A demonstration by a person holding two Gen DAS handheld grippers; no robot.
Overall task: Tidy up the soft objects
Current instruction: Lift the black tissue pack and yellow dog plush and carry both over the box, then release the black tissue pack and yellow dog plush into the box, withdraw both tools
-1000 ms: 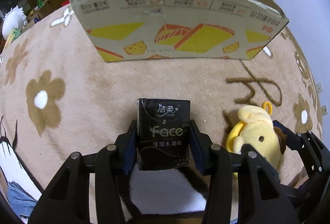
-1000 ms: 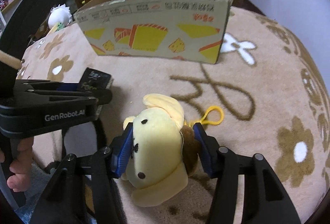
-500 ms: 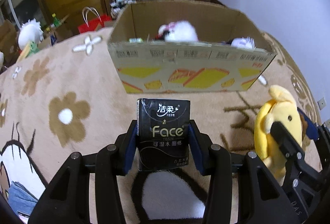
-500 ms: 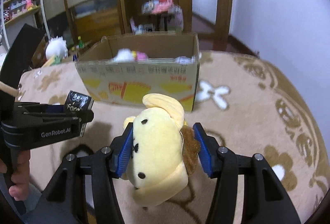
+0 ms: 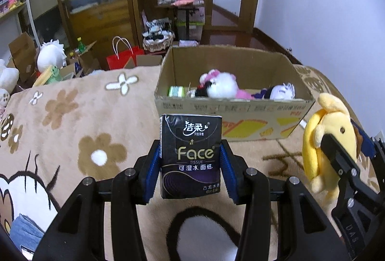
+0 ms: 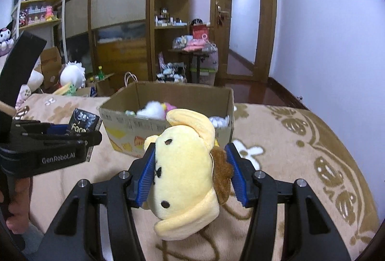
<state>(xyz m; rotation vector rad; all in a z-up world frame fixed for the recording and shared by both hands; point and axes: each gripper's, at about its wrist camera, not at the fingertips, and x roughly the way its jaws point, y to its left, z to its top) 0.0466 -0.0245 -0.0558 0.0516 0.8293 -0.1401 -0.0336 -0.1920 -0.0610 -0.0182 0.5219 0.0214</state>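
Observation:
My left gripper (image 5: 190,172) is shut on a black "Face" tissue pack (image 5: 191,156) and holds it upright above the blanket. My right gripper (image 6: 190,174) is shut on a yellow plush dog (image 6: 185,177), also lifted; the dog also shows at the right of the left wrist view (image 5: 329,138). The tissue pack also shows at the left of the right wrist view (image 6: 84,125). Ahead of both stands an open cardboard box (image 5: 231,116), also in the right wrist view (image 6: 125,126), holding a white and pink plush (image 5: 221,86) and other soft toys.
A beige flower-patterned blanket (image 5: 72,128) covers the surface. Beyond it are a red paper bag (image 5: 121,60), cardboard boxes, a white plush (image 5: 51,56), wooden shelves and a doorway. A white wall stands at the right.
Both grippers have risen with their loads. The box now shows from above, so its contents are visible, and the room behind has come into view.

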